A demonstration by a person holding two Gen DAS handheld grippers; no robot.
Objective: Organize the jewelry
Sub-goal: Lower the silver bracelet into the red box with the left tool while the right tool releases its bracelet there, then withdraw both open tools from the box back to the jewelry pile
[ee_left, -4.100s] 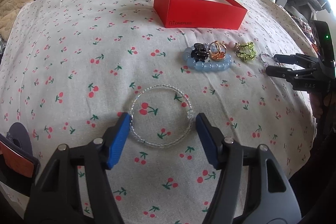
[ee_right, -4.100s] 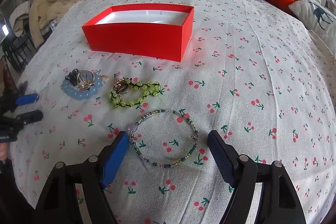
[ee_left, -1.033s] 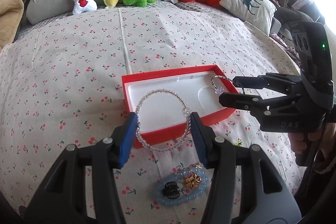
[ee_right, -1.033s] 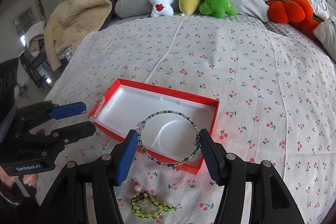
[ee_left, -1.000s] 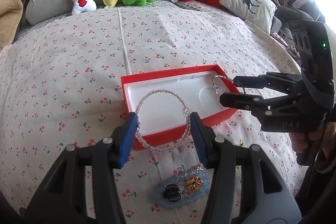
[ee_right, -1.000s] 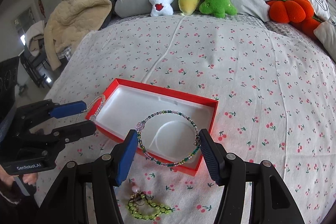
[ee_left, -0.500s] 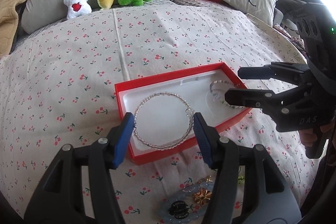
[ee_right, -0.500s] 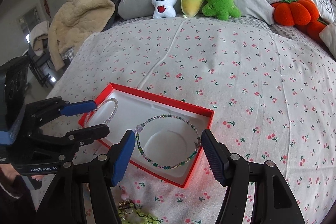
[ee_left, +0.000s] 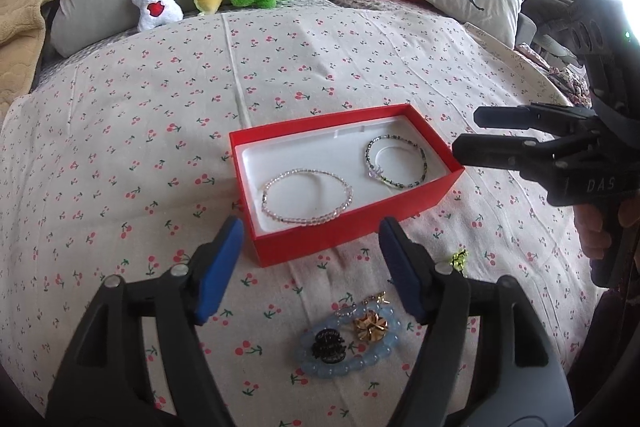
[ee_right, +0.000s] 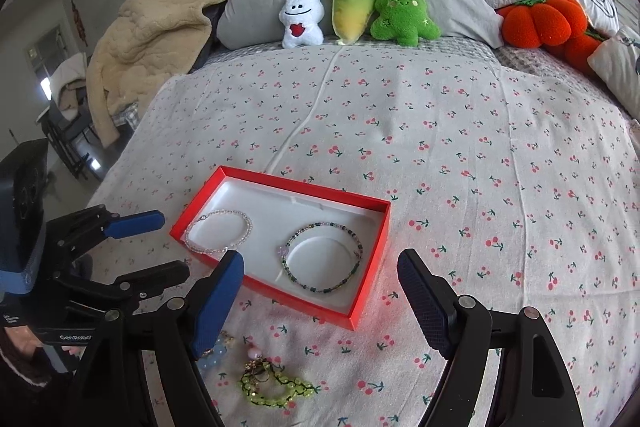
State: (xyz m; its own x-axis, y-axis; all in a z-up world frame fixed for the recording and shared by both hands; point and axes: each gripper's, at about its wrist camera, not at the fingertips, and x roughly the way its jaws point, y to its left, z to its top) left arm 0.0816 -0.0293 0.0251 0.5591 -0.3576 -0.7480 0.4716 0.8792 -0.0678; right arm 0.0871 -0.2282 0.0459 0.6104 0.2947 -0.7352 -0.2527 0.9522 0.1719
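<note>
A red box [ee_left: 352, 227] [ee_right: 372, 291] with a white lining lies on the cherry-print bedspread. Inside it lie a clear bead bracelet [ee_left: 307, 196] [ee_right: 218, 231] and a dark green bead bracelet [ee_left: 396, 161] [ee_right: 322, 257]. My left gripper [ee_left: 310, 269] [ee_right: 154, 247] is open and empty, just in front of the box. My right gripper [ee_right: 320, 301] [ee_left: 470, 133] is open and empty, near the box's right end. A light blue bead bracelet [ee_left: 348, 345] holding a black clip and a gold piece lies between the left fingers. A yellow-green bracelet [ee_right: 276, 385] lies in front of the box.
Plush toys [ee_right: 352, 11] and grey pillows line the back of the bed. An orange pumpkin cushion [ee_right: 540, 21] lies at the back right. A beige blanket [ee_right: 152, 39] is heaped at the back left. The bed drops off at the left and right edges.
Both grippers have opened and let go of their bracelets, which now lie in the box. Both grippers have drawn back from the box.
</note>
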